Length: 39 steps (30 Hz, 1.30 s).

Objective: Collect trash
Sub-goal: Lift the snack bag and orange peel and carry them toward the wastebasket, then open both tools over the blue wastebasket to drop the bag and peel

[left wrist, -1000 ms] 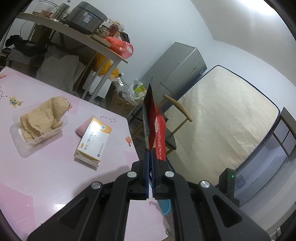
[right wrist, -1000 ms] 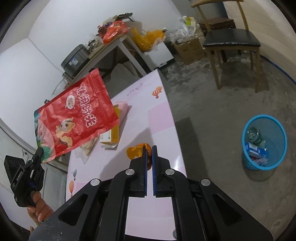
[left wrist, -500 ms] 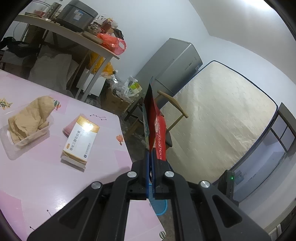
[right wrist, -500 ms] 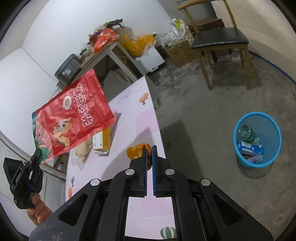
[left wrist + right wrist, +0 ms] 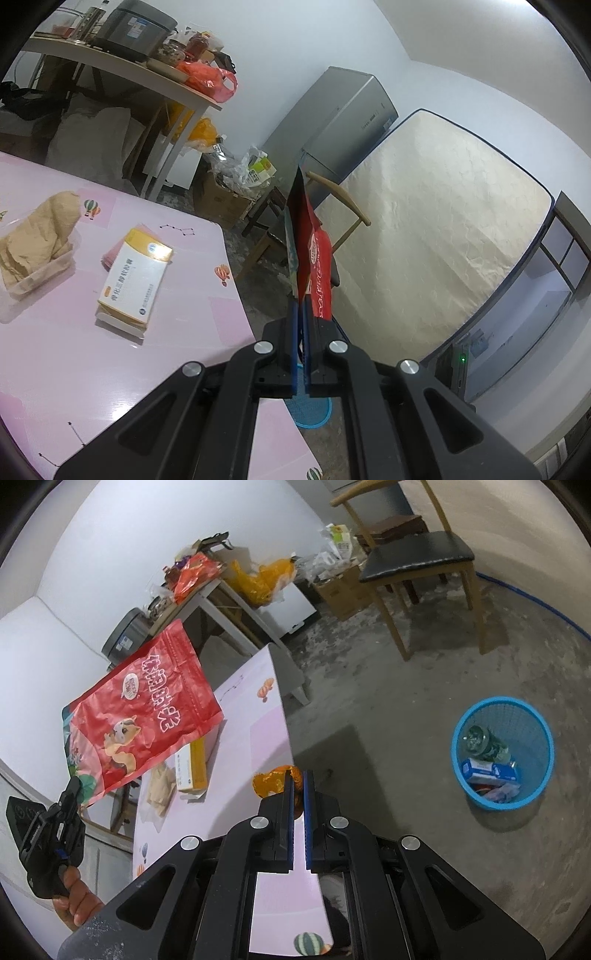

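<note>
Left gripper [image 5: 301, 314] pinches the red bag [image 5: 144, 716] upright above the surface [image 5: 74, 350]; right gripper [image 5: 299, 786] clamps orange peel [image 5: 267, 784]. Bin [image 5: 502, 753] sits on the floor, right, nearer the right hand.

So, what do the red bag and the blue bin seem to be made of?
Red bag: probably glossy plastic film; it shines and creases, and carries print. Blue bin: likely plastic mesh; the wall is an even blue lattice.
</note>
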Available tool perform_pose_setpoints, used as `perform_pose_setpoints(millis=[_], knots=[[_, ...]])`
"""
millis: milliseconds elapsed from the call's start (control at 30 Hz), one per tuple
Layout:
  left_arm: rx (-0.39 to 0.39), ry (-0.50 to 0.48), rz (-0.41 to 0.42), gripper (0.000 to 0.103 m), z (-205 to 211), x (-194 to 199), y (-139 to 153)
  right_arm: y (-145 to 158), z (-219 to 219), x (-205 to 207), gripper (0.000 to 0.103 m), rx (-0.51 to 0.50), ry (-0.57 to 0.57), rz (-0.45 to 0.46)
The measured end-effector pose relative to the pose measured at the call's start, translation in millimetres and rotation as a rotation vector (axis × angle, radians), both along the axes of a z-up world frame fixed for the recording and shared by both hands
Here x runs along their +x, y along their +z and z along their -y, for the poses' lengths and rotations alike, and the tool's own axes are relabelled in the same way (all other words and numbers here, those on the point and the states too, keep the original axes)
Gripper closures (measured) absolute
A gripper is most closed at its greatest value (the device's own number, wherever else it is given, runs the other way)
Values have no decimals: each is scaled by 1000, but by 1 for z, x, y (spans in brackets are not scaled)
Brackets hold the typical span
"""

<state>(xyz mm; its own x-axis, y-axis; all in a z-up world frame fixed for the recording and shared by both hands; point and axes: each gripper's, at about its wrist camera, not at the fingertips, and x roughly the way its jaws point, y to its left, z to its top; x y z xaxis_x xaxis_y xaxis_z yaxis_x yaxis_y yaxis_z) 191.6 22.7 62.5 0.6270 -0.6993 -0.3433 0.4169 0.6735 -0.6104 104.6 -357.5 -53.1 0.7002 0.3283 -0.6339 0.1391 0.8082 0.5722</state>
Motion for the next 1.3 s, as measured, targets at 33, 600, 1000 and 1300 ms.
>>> perform_pose_setpoints(millis=[33, 600, 1000, 1300], knots=[[4, -4, -1, 102, 4, 1, -1, -2, 4, -2, 100, 4, -9, 0], [180, -190, -151, 102, 147, 52, -42, -61, 117, -54, 100, 72, -344, -98], [392, -361, -381, 101, 317, 84, -148, -137, 181, -29, 100, 93, -487, -256], [566, -463, -473, 63, 399, 94, -226, -195, 231, 20, 53, 42, -552, -285]])
